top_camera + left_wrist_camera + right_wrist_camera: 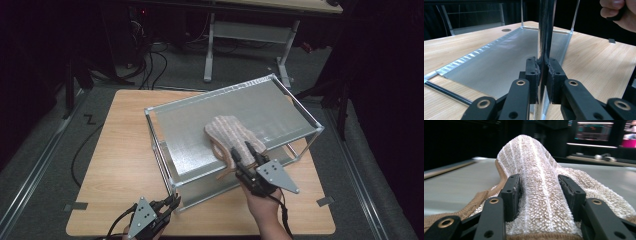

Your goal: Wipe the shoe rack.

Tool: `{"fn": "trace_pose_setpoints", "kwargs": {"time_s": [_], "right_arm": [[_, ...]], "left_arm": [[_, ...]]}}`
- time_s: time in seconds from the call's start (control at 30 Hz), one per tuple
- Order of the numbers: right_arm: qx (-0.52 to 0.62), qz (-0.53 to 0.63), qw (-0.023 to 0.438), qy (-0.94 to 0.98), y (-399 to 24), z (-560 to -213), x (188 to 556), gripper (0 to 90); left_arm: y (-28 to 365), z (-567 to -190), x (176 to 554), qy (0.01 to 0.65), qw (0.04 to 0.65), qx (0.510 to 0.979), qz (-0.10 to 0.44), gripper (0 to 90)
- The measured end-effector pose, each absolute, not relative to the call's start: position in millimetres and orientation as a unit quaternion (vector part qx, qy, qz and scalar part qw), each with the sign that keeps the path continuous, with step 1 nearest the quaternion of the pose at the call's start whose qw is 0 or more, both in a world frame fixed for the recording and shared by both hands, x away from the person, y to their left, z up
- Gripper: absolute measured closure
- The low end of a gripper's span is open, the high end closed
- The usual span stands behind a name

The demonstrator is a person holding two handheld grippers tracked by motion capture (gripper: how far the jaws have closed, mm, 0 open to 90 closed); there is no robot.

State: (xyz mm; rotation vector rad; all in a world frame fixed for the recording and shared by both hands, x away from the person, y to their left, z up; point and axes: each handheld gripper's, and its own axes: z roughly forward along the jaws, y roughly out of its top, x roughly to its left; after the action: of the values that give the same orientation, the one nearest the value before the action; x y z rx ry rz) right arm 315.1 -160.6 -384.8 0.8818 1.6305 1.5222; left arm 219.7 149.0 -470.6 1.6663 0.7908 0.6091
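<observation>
**Left tongs clamped on the rack post, right tongs gripping the towel on the top shelf**

Nearest you, the light wooden surface (125,165) carries a two-tier metal rack with silver-grey shelves (200,125), set slightly askew, its near corner pointing toward your left hand. Two small grey tabs lie at the near edge of the surface, one on each side. Dark grey carpeted floor surrounds it; beyond it stand the white legs of another desk (209,55), with black cables trailing on the floor to its left. The room behind is dark.

Your left tongs (172,202) sit low at the rack's near corner, pointing roughly level. In the left gripper view they (543,75) are clenched on the shiny upright corner post of the rack (546,30), pads pressed against it from both sides, with the lower shelf stretching away behind.

Your right hand (262,205) reaches in from the bottom, and your right tongs (247,157) angle forward over the rack's near long edge. They grasp a beige ribbed terry towel with a tan border (230,132), which lies bunched on the top shelf. In the right gripper view the tongs (541,195) squeeze a raised fold of the towel (534,165) between both pads, the rest spreading on the shelf.
</observation>
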Motion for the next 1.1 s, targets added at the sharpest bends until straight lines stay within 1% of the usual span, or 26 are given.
{"fn": "trace_pose_setpoints", "kwargs": {"time_s": [0.03,0.07,0.1,0.37,0.43,0.47,0.53,0.57,0.73,0.8,0.83,0.93,1.1], "right_arm": [[0.354,0.588,0.37,0.626,-174,-385,322,54.7],[0.354,0.588,0.37,0.626,-174,-385,322,54.7],[0.364,0.582,0.379,0.62,-186,-385,327,54.7],[0.39,0.555,0.407,0.611,-223,-382,345,54.6],[0.394,0.553,0.41,0.609,-227,-382,347,54.6],[0.405,0.543,0.423,0.602,-241,-382,354,54.6],[0.41,0.54,0.426,0.6,-246,-381,356,54.6],[0.42,0.532,0.428,0.598,-260,-380,364,54.6],[0.442,0.51,0.444,0.589,-289,-377,377,54.6],[0.445,0.509,0.445,0.587,-293,-377,379,54.6],[0.456,0.503,0.451,0.58,-307,-376,383,54.8],[0.46,0.502,0.451,0.578,-313,-376,385,55.4],[0.46,0.504,0.45,0.576,-306,-377,385,56.9]], "left_arm": [[149,-471,220,0.336,0.564,0.708,0.259,81.0],[149,-471,220,0.336,0.564,0.708,0.259,81.0],[149,-471,220,0.336,0.564,0.708,0.259,81.0],[149,-470,220,0.335,0.563,0.71,0.258,81.0],[149,-470,220,0.334,0.563,0.71,0.259,81.1],[149,-470,220,0.334,0.563,0.71,0.259,81.1],[149,-470,220,0.334,0.563,0.71,0.259,81.1],[150,-470,220,0.334,0.563,0.71,0.258,81.1],[152,-470,221,0.339,0.561,0.708,0.261,81.1],[153,-470,222,0.341,0.561,0.708,0.261,81.1],[154,-470,222,0.342,0.561,0.707,0.262,81.1],[155,-470,224,0.343,0.559,0.707,0.264,81.1],[164,-468,237,0.356,0.548,0.705,0.274,81.1]]}}
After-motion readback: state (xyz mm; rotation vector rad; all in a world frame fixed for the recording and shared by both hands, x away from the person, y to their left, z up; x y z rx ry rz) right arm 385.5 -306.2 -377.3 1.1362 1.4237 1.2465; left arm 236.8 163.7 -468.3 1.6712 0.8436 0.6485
